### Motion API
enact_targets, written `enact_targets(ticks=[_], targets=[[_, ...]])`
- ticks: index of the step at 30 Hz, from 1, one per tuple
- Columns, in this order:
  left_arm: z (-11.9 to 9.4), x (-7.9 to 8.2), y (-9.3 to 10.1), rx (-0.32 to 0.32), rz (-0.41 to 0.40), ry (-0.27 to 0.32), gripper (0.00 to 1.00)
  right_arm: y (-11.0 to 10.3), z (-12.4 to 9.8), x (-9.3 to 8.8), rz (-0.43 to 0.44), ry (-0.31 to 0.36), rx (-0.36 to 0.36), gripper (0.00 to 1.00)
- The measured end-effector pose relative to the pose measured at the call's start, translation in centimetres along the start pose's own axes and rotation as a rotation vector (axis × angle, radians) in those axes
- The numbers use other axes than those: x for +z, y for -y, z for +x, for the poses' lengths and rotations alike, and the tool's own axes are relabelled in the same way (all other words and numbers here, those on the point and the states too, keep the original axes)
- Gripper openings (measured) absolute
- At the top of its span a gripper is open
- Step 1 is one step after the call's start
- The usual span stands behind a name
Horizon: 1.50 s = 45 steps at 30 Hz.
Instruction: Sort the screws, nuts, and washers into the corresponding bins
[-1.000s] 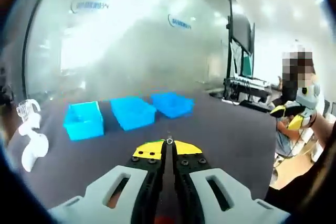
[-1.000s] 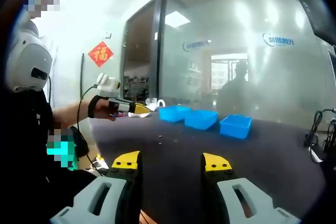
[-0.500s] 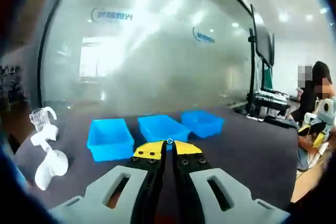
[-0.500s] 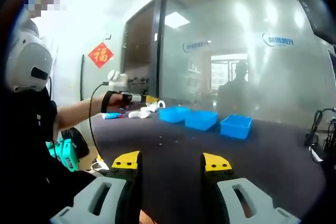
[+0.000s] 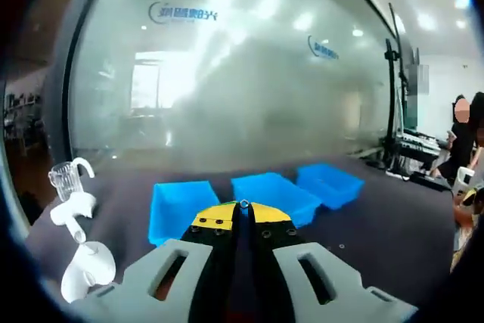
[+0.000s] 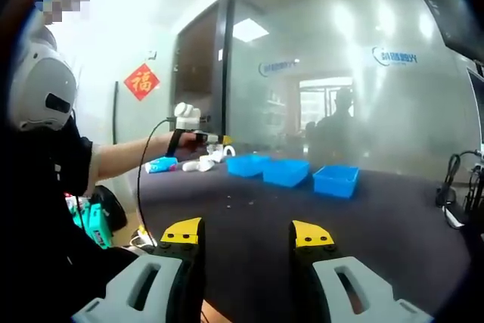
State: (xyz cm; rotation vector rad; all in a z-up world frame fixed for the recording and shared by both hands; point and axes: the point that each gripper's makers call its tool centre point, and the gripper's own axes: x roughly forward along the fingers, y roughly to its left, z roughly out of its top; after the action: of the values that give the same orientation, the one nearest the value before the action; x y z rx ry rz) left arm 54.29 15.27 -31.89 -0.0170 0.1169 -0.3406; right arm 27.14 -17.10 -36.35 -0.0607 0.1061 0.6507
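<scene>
While left tongs (image 5: 243, 206) pinch a small part (image 5: 243, 203), right tongs (image 6: 247, 234) gape

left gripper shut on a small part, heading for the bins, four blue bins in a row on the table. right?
Not four. The left gripper view shows three blue bins in a row on the table. The rest holds: the left gripper is shut on a small part in front of them.

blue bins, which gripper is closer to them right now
Left. The left gripper, jaws shut on a small part, hovers just short of the blue bins. The right gripper sits open, far back across the table.
</scene>
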Motion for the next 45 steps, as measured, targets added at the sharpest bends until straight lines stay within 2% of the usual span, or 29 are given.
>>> enact_targets(ticks=[3,6,12,17,19,22,26,29,31,45], targets=[[1.1,0.3,-1.3,0.044,-0.006,-0.001,0.06,0.0,-0.1,0.0,0.003,0.002,-0.004,0.4],[2.1,0.8,-2.4,0.065,-0.088,0.001,0.06,-0.1,-0.1,0.0,0.01,0.007,-0.004,0.4],[3.9,1.9,-3.6,0.101,-0.036,0.021,0.06,0.0,-0.2,-0.2,0.016,0.005,-0.009,0.4],[5.1,1.7,-4.5,0.112,-0.018,-0.001,0.06,0.2,-0.3,-0.3,0.018,0.004,-0.014,0.4],[5.5,1.4,-4.4,0.105,-0.081,-0.02,0.06,0.2,-0.2,-0.3,0.03,0.01,-0.011,0.4],[6.1,1.6,-4.6,0.115,-0.037,-0.022,0.06,0.3,-0.1,-0.3,0.039,0.011,-0.013,0.4],[6.9,1.2,-5.2,0.126,-0.045,-0.036,0.06,0.4,0.0,-0.2,0.04,0.011,-0.013,0.4],[7.5,0.1,-5.5,0.126,-0.082,-0.07,0.06,0.4,0.1,-0.3,0.037,0.006,-0.011,0.4],[7.8,-0.4,-5.7,0.132,-0.074,-0.082,0.06,0.5,0.2,-0.3,0.037,0.003,-0.011,0.4],[7.9,-0.3,-6.8,0.149,-0.077,-0.062,0.06,0.4,0.2,-0.6,0.044,-0.009,-0.016,0.39]])
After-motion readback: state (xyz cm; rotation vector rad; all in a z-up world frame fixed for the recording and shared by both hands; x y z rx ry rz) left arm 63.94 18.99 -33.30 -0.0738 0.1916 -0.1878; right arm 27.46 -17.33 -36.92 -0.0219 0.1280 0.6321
